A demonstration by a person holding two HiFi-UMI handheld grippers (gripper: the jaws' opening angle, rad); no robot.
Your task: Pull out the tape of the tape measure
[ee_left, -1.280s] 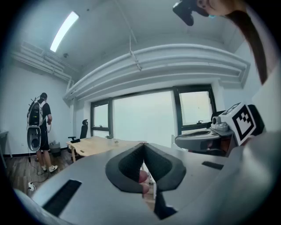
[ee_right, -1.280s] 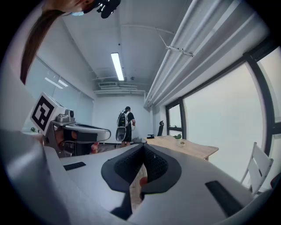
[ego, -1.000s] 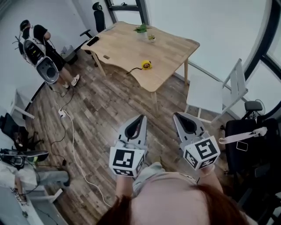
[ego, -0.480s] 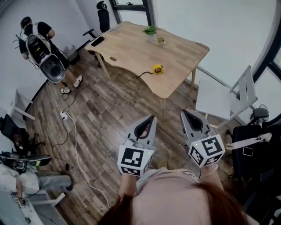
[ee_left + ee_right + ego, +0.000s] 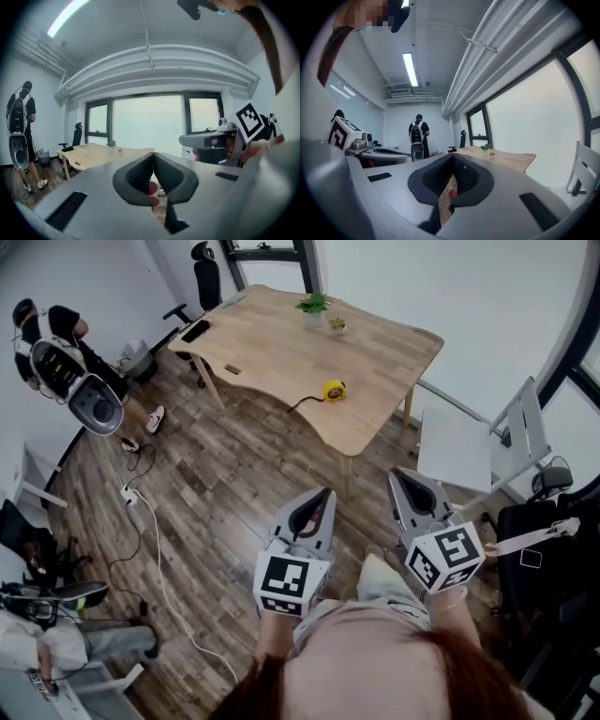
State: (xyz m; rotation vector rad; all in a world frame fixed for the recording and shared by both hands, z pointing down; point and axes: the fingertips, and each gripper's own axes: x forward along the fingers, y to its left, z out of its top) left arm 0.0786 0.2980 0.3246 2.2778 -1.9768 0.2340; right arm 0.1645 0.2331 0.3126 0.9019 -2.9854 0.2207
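Note:
A yellow tape measure (image 5: 334,390) lies near the front edge of a wooden table (image 5: 272,348), with a dark strap trailing off to its left. My left gripper (image 5: 322,495) and right gripper (image 5: 407,478) hang side by side over the floor, well short of the table, both shut with nothing between the jaws. In the left gripper view the jaws (image 5: 153,159) meet tip to tip and the table (image 5: 93,154) lies ahead at the left. The right gripper (image 5: 453,159) view shows shut jaws too, with the table (image 5: 506,159) ahead at the right. The tape measure is hidden in both gripper views.
Two small potted plants (image 5: 314,304) and a dark phone (image 5: 197,330) sit on the table. A white chair (image 5: 478,451) stands right of it, a black office chair (image 5: 202,273) behind. A person with a backpack (image 5: 66,371) stands at the left. A white cable (image 5: 159,568) crosses the wood floor.
Both grippers have moved forward toward the table, still shut. The table and tape measure sit slightly nearer in the head view, and the person at the left has shifted toward the frame edge.

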